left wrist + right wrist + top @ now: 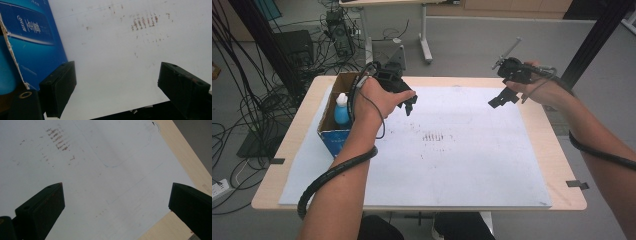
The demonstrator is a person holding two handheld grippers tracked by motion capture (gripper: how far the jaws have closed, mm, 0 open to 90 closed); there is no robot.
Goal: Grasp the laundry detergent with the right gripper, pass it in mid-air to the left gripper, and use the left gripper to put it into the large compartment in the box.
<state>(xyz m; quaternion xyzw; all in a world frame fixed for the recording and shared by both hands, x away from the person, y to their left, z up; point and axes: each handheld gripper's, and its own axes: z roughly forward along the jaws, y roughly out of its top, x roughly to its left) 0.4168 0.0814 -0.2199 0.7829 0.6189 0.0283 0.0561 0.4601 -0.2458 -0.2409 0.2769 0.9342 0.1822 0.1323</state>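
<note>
My left gripper [408, 104] hovers over the white sheet [452, 160] just right of a cardboard box [332, 131] with blue printed sides. Its jaws stand apart with nothing between them; in the left gripper view the gripper [117, 85] looks down on bare sheet, with the blue box wall [35, 42] at the left. A blue bottle with a white cap [341, 111] stands inside the box. My right gripper [503, 99] is held above the sheet's far right part, open and empty, and in the right gripper view the gripper [116, 200] looks down on the sheet.
The white sheet covers most of a light wooden table [557, 150]. Rust-coloured smudges [437, 137] mark the sheet's middle. Cables, a black frame post [597, 40] and another table's legs [426, 35] stand on the floor beyond the far edge.
</note>
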